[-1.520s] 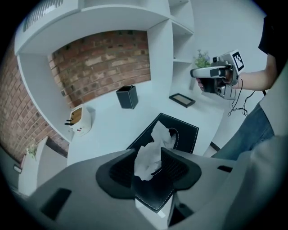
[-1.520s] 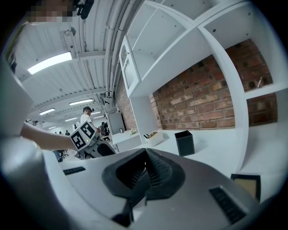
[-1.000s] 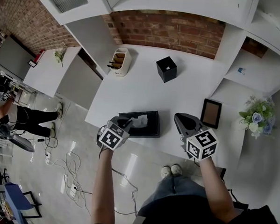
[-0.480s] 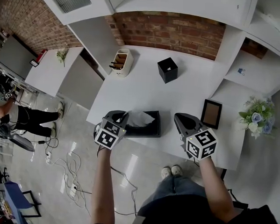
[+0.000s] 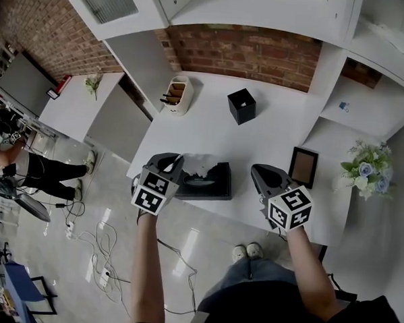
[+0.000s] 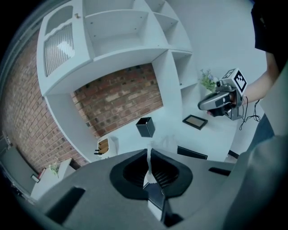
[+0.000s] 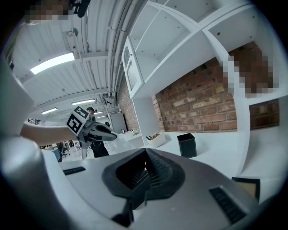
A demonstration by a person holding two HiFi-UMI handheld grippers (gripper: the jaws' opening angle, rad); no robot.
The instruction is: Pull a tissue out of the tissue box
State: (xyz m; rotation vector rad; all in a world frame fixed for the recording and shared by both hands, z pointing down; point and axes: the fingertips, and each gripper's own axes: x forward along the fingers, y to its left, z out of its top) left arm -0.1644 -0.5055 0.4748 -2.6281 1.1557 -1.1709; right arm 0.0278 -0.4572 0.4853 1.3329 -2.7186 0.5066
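The black tissue box [image 5: 206,186] lies near the front edge of the white table [image 5: 210,131]. A white tissue [image 5: 197,165] stands up out of its slot, stretched toward my left gripper [image 5: 178,160], which is shut on the tissue's top and held above the box's left end. In the left gripper view a thin white strip of tissue [image 6: 147,162] is pinched between the closed jaws, with the box [image 6: 192,153] below. My right gripper [image 5: 258,171] hovers to the right of the box, jaws shut on nothing [image 7: 145,156], and it touches neither box nor tissue.
A black cube holder [image 5: 241,105] and a white caddy [image 5: 176,94] stand at the back of the table. A dark picture frame [image 5: 303,167] lies at the right, with flowers [image 5: 363,174] beyond. Brick wall and white shelves rise behind. A person [image 5: 33,169] is on the floor far left.
My left gripper has risen, drawing the tissue up out of the box so it now stands taller. The right gripper has stayed where it was.
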